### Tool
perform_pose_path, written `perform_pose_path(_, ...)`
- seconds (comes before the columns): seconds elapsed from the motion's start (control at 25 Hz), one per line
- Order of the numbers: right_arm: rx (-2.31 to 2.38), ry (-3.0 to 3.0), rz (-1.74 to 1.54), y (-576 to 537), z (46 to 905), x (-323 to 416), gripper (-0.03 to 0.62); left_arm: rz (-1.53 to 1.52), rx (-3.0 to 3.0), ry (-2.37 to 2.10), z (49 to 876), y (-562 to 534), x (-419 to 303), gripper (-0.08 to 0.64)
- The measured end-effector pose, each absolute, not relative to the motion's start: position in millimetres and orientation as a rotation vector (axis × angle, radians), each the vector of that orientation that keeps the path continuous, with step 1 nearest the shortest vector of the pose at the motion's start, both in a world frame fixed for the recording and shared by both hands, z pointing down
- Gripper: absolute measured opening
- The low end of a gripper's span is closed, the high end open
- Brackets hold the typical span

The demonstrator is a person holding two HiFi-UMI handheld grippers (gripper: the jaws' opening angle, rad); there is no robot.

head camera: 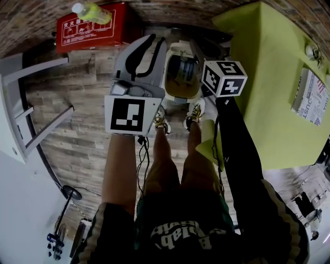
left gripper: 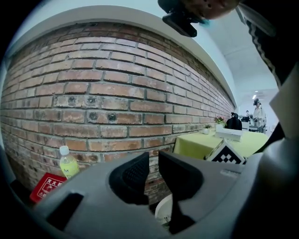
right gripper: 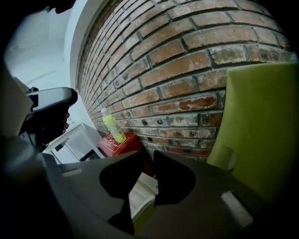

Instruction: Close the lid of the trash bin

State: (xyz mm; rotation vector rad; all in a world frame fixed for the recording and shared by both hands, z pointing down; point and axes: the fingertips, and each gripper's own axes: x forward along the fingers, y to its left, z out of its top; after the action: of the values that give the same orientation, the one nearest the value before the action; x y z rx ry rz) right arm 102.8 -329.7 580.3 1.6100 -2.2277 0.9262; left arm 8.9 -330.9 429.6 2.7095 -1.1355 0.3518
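The white trash bin (head camera: 181, 94) stands on the wooden floor just beyond my feet, against the brick wall. Its mouth is uncovered, showing the dark inside (head camera: 183, 72). A pale part that looks like the raised lid (head camera: 178, 49) stands at its far side. My left gripper (head camera: 148, 50) hangs over the bin's left edge. Its jaws (left gripper: 153, 177) stand a narrow gap apart with nothing between them, and a white rim (left gripper: 163, 210) shows below. My right gripper (right gripper: 149, 172), with its marker cube (head camera: 224, 78), is at the bin's right. It is narrowly open and empty, above a white and yellow-green edge (right gripper: 142, 200).
A red box (head camera: 93, 28) with a yellow-green bottle (head camera: 92, 11) on it stands left of the bin by the wall. A table under a yellow-green cloth (head camera: 273, 87) crowds the right side, with papers (head camera: 311, 98) on it. A white rack (head camera: 20, 103) is at the far left.
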Motion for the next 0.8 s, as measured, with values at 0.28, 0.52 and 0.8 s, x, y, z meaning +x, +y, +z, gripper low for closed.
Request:
perform_pose_path(0.28,1.562,-2.148,0.973,-335.5,596.1,100.5,0.084,0.359,2.693,-1.134,440.5,-323.5,5.6,0.069)
perform_pose_path(0.52,1.551,-2.107,1.002,-346.3,595.4,104.8,0.087,0.334,2.686,-1.138,439.6,-320.8,2.8,0.064)
perform_pose_path(0.8,1.471,-1.996,1.036,-337.6,611.3,105.6,0.086,0.323,2.675,-1.141,443.1,-316.1,-0.2,0.061)
